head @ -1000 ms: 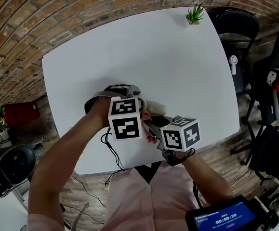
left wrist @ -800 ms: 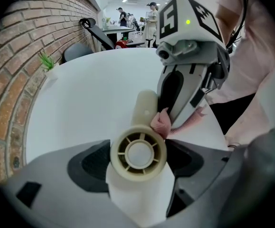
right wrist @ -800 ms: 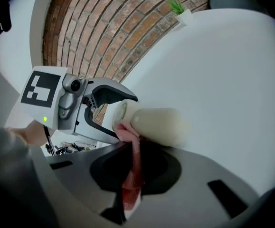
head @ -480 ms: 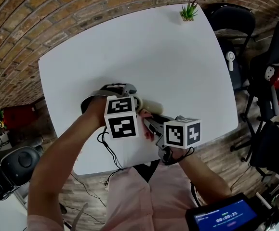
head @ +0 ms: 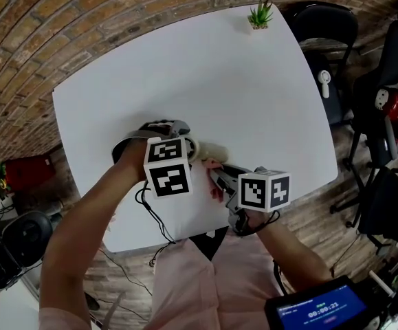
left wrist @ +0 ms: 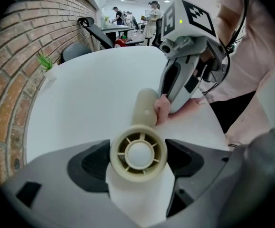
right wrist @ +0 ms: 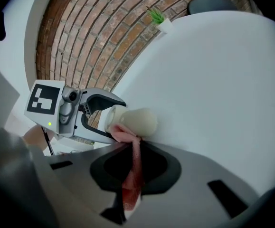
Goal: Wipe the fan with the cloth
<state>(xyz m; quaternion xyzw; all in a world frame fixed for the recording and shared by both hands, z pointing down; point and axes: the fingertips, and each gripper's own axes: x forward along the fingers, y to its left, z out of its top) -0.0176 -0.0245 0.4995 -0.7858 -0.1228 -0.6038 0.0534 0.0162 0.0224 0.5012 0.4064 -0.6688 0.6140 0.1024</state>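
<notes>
1. Left tool [left wrist: 138,161]: jaws closed in on the fan [left wrist: 138,154], w/ a dark pad on each side of its round cream grille head. Grille faces straight back at the left gripper view's cam.
2. Fan body is a cream cyl. running away from the head twd the right tool [left wrist: 169,107]. It lies sideways, low over the white worktop [left wrist: 90,94]. Can't tell if it touches the surface.
3. Right tool: jaws pinched nearly together on the cloth [right wrist: 131,177]. Cloth is a pink-red strip running up btwn the dark pads and out past the tips.
4. Cloth's front end is bunched vs. the fan body, touching it on the side nearest the right tool and just behind the grille head.
5. Head view: both tools sit close together near the worktop's front edge, left of centre. The two marker cubes are side by side, left one slightly farther in. Fan shows as a pale stub btwn the tool tips.
6. A forearm runs back from each tool twd the pink shirt at the bottom of the head view.
7. Small potted plant [head: 260,14] stands at the worktop's far right corner, well apart from the tools.
8. Brick wall [head: 82,19] curves round the far side of the worktop. Black chair [head: 326,29] sits just beyond the plant corner.
</notes>
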